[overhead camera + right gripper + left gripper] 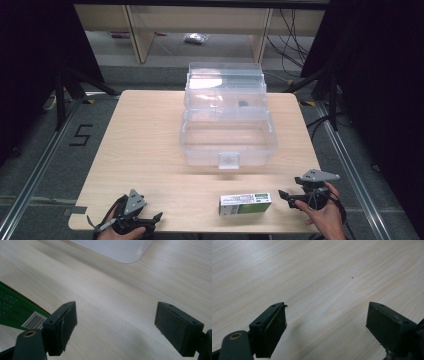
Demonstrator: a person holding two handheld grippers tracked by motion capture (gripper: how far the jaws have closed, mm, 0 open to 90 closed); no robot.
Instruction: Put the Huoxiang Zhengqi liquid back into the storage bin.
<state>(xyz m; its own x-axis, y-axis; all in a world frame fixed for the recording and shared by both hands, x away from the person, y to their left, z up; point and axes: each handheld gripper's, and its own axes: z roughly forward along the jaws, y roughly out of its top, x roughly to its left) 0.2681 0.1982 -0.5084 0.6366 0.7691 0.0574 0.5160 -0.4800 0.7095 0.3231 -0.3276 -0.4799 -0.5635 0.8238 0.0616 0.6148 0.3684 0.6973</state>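
Fingers of both the left gripper (152, 220) and right gripper (286, 196) spread apart, empty, flanking the green-and-white box (245, 204)

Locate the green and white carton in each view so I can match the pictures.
High view: green and white carton lies flat near the table's near edge, beside the right gripper.
Right gripper view: its barcode end sits at the left edge.
Left gripper view: not in it.
Shared landmark: clear plastic box.
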